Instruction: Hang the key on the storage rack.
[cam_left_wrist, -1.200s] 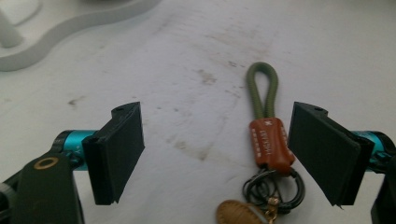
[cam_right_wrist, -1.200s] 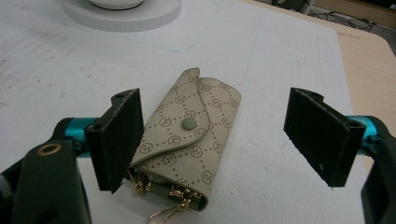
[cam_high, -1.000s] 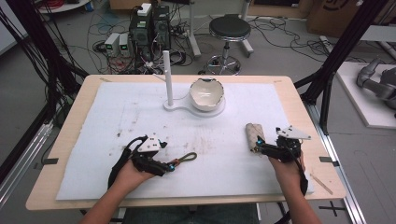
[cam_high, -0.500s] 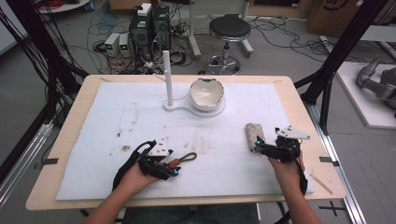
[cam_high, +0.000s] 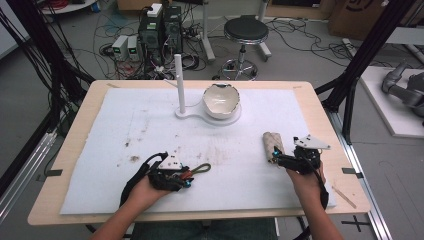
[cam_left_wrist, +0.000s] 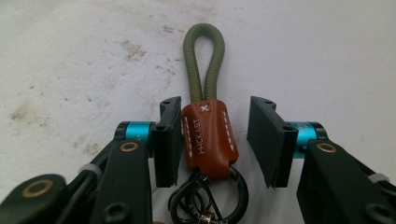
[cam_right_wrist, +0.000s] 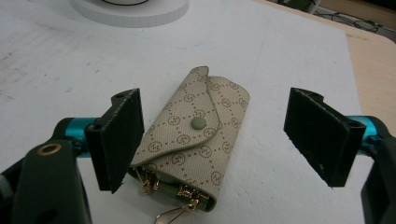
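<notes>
1. High view: your left gripper (cam_high: 192, 176) slid a bit toward the key pouch (cam_high: 272, 146) since a second ago, closing on the keychain (cam_high: 199, 170); the right gripper (cam_high: 278, 159) barely budged.
2. Left gripper view: jaws part-open around the keychain's leather tab (cam_left_wrist: 208, 137), nothing pinched yet.
3. Right gripper view: jaws wide apart, pouch lying between them, not gripped. Looks like both grabs come next.

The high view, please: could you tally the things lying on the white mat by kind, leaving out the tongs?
Key straps: 1, green loop with brown leather tab
Key pouches: 1, beige patterned
Bowls: 1, white with a chipped rim
Stands with an upright post: 1, white
Total: 4
</notes>
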